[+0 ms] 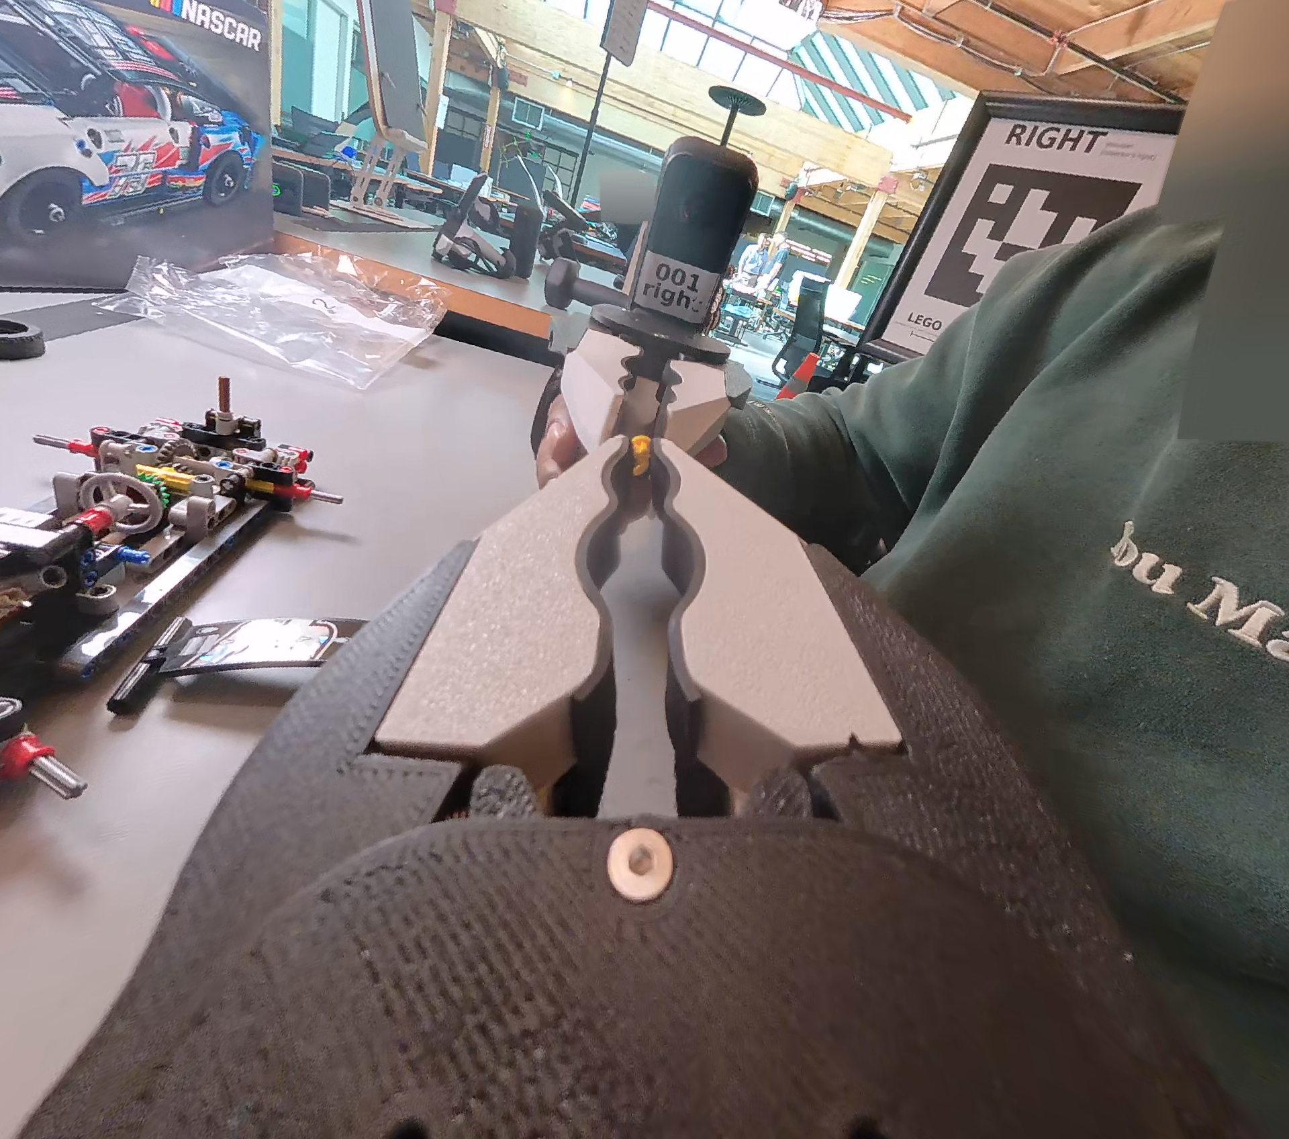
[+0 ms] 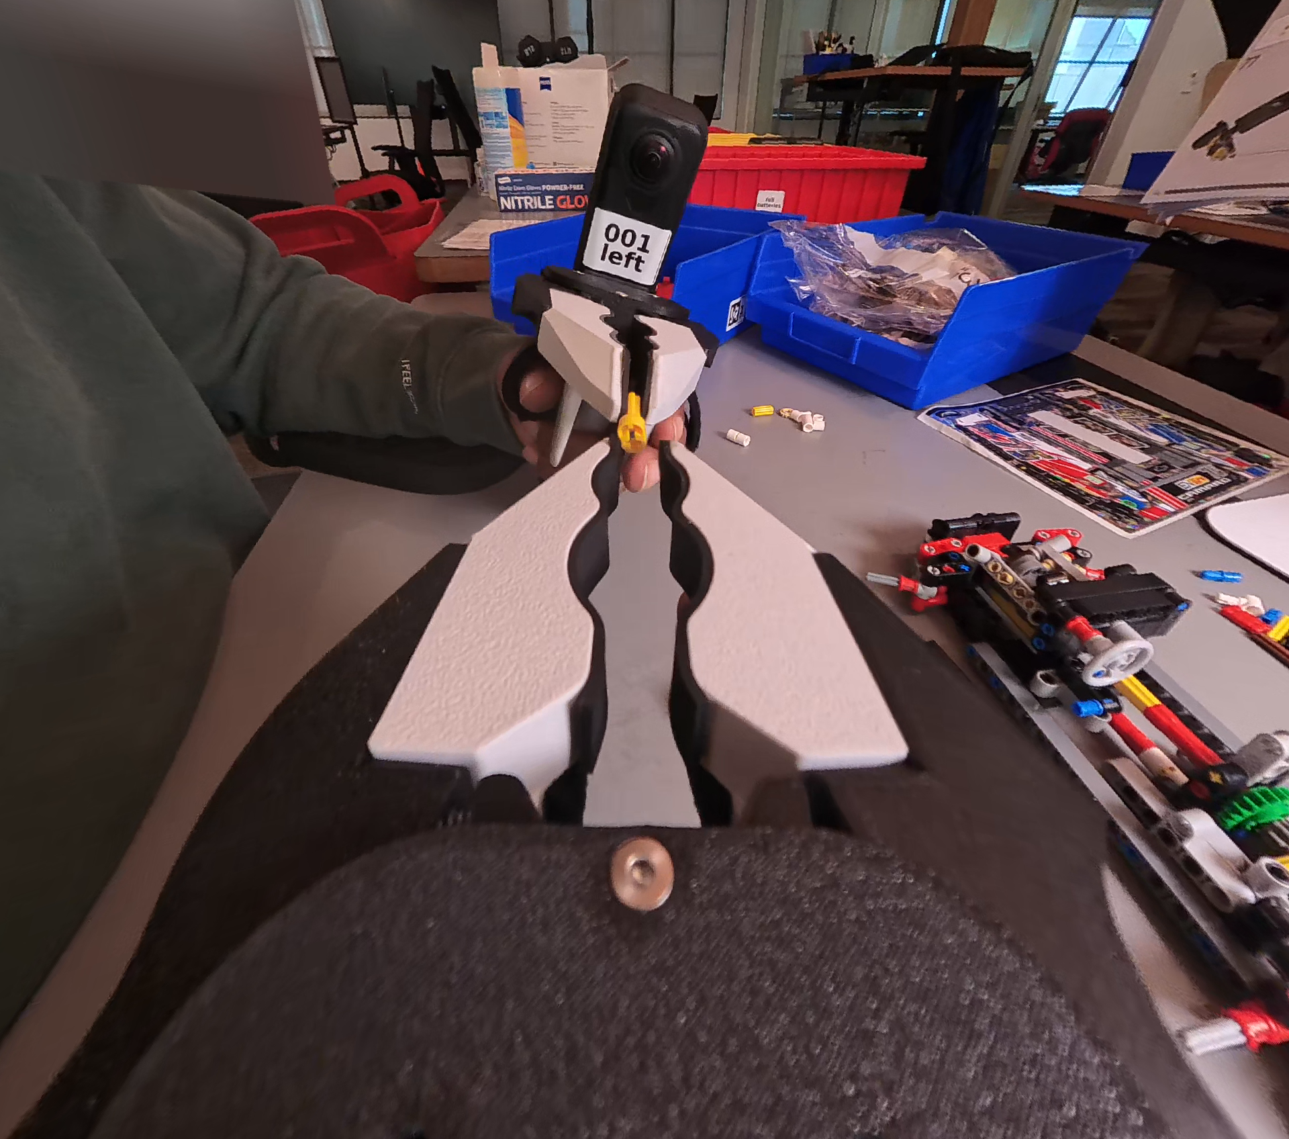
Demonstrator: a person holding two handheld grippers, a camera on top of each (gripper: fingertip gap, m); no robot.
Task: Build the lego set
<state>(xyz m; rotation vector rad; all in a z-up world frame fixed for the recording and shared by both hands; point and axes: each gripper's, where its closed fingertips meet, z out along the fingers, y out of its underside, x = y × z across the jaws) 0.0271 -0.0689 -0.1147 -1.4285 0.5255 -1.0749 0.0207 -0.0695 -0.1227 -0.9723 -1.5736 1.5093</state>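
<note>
Bench (image 2: 872, 477): chassis (image 2: 1088, 631) part-built, bodywork and wheels not yet on; much left, by my judgement. Blue bins (image 2: 976, 331), sticker sheet (image 2: 1109, 449), loose pins (image 2: 788, 418) lie around, none obstructing. Left tool (image 1: 638, 460) clamps a yellow pin (image 1: 639, 454) mid-air; right tool (image 2: 638, 453) faces it tip to tip, slightly parted, empty.
</note>
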